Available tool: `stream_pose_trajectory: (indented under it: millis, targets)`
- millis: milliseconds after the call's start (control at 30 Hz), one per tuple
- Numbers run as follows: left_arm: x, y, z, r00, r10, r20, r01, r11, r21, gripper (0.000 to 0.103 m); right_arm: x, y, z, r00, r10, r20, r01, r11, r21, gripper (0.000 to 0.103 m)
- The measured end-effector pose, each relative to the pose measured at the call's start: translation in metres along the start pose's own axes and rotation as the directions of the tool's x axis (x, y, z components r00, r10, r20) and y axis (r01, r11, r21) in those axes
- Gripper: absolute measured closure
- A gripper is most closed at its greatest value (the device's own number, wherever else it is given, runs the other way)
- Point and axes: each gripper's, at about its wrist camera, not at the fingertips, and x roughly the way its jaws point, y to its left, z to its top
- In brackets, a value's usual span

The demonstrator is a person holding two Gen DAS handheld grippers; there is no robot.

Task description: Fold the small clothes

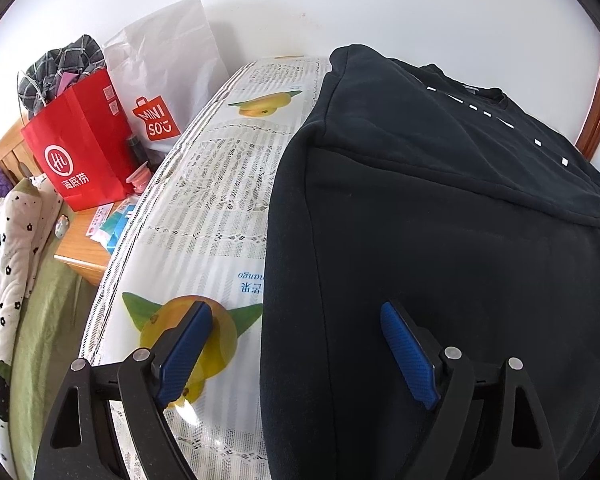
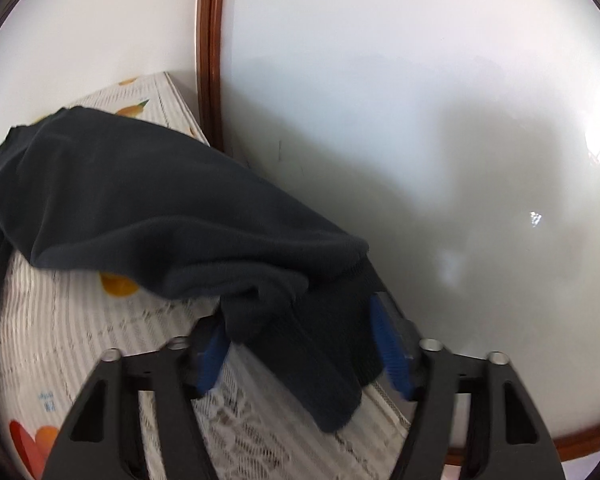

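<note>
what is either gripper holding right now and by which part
The right gripper has the black sweatshirt's sleeve cuff between its fingers; a firm grip cannot be told. The left gripper holds nothing.

A home bedroom: a bed with a patterned quilt [image 1: 4, 240] at 9 o'clock, shopping bags [image 1: 80, 148] on a wooden nightstand [image 1: 80, 248] at 10 o'clock

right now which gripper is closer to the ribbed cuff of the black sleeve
Right. The right gripper has the ribbed cuff between its fingers; the left gripper hovers open at the sweatshirt's other edge.
</note>
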Motion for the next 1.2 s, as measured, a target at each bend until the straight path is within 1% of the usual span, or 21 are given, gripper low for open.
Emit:
stream_pose_trajectory:
  millis: [33, 67, 100, 167, 300, 367, 433, 500, 533, 600, 633, 733, 800, 833, 867, 900, 967, 1033, 1100, 1133, 1200]
  targets:
    - [0.000, 0.000, 0.000, 1.000, 0.001, 0.000, -0.001, 1.000, 0.000, 0.017, 0.002, 0.000, 0.003, 1.000, 0.026, -0.005, -0.026, 1.000, 0.010, 0.084]
    - [0.000, 0.000, 0.000, 1.000, 0.000, -0.001, 0.000, 1.000, 0.000, 0.017, 0.005, 0.000, 0.009, 1.000, 0.030, -0.002, -0.030, 0.999, 0.017, 0.084]
    - [0.000, 0.000, 0.000, 1.000, 0.000, -0.001, 0.000, 1.000, 0.001, 0.017, 0.002, 0.000, 0.011, 1.000, 0.009, 0.015, -0.009, 1.000, 0.020, 0.088]
    - [0.000, 0.000, 0.000, 1.000, 0.002, 0.000, -0.002, 1.000, 0.001, 0.016, -0.012, 0.006, 0.021, 0.998, -0.017, 0.066, 0.015, 1.000, 0.024, 0.090]
    - [0.000, 0.002, -0.001, 1.000, -0.001, 0.004, 0.002, 1.000, -0.003, 0.014, -0.054, 0.023, 0.048, 0.981, 0.010, 0.195, -0.015, 1.000, 0.025, 0.090]
    - [0.001, 0.003, -0.001, 1.000, -0.007, 0.005, 0.007, 1.000, -0.006, 0.014, -0.083, 0.049, 0.065, 0.963, 0.046, 0.266, -0.044, 0.999, -0.016, 0.090]
    - [0.001, 0.004, -0.002, 1.000, -0.010, 0.009, 0.010, 1.000, -0.007, 0.013, -0.112, 0.083, 0.083, 0.939, 0.107, 0.326, -0.085, 0.993, -0.079, 0.090]
    - [0.001, 0.004, -0.002, 1.000, -0.011, 0.009, 0.011, 1.000, -0.009, 0.012, -0.135, 0.118, 0.096, 0.917, 0.173, 0.360, -0.130, 0.982, -0.139, 0.090]
    - [0.002, 0.005, -0.002, 1.000, -0.011, 0.009, 0.011, 1.000, -0.011, 0.011, -0.150, 0.145, 0.103, 0.899, 0.227, 0.375, -0.166, 0.968, -0.188, 0.090]
    - [0.003, 0.005, -0.002, 1.000, -0.006, 0.008, 0.006, 1.000, -0.018, 0.008, -0.168, 0.185, 0.109, 0.874, 0.300, 0.383, -0.212, 0.943, -0.257, 0.090]
    - [0.003, 0.005, -0.001, 1.000, -0.005, 0.008, 0.005, 1.000, -0.019, 0.008, -0.178, 0.216, 0.111, 0.856, 0.354, 0.378, -0.246, 0.920, -0.305, 0.090]
    - [0.004, 0.007, -0.002, 1.000, -0.011, 0.013, 0.011, 1.000, -0.028, 0.006, -0.193, 0.285, 0.110, 0.820, 0.463, 0.336, -0.321, 0.858, -0.401, 0.090]
    - [0.004, 0.008, -0.002, 1.000, -0.014, 0.016, 0.015, 0.999, -0.031, 0.006, -0.199, 0.332, 0.106, 0.804, 0.516, 0.296, -0.358, 0.817, -0.452, 0.090]
    - [0.004, 0.008, -0.002, 1.000, -0.014, 0.017, 0.014, 0.999, -0.030, 0.005, -0.204, 0.360, 0.100, 0.794, 0.546, 0.268, -0.379, 0.789, -0.484, 0.090]
    - [0.004, 0.008, -0.002, 1.000, -0.013, 0.018, 0.013, 0.999, -0.030, 0.005, -0.208, 0.376, 0.092, 0.786, 0.565, 0.250, -0.392, 0.769, -0.505, 0.090]
    - [0.005, 0.008, -0.002, 1.000, -0.012, 0.019, 0.013, 0.999, -0.030, 0.005, -0.208, 0.401, 0.086, 0.778, 0.587, 0.223, -0.408, 0.742, -0.532, 0.090]
    - [0.005, 0.008, -0.002, 1.000, -0.015, 0.021, 0.016, 0.999, -0.029, 0.005, -0.210, 0.443, 0.074, 0.771, 0.612, 0.177, -0.428, 0.704, -0.567, 0.090]
    - [0.005, 0.009, -0.002, 1.000, -0.021, 0.021, 0.021, 0.999, -0.029, 0.005, -0.207, 0.477, 0.060, 0.769, 0.624, 0.141, -0.433, 0.671, -0.602, 0.090]
    - [0.005, 0.009, -0.002, 1.000, -0.022, 0.022, 0.023, 0.999, -0.027, 0.005, -0.207, 0.503, 0.047, 0.770, 0.628, 0.118, -0.433, 0.648, -0.627, 0.090]
    - [0.005, 0.009, -0.002, 0.999, -0.023, 0.023, 0.024, 0.999, -0.027, 0.005, -0.195, 0.519, 0.046, 0.773, 0.625, 0.105, -0.432, 0.641, -0.634, 0.090]
    - [0.004, 0.009, -0.002, 0.999, -0.026, 0.024, 0.026, 0.999, -0.026, 0.005, -0.185, 0.536, 0.041, 0.782, 0.618, 0.084, -0.431, 0.633, -0.643, 0.090]
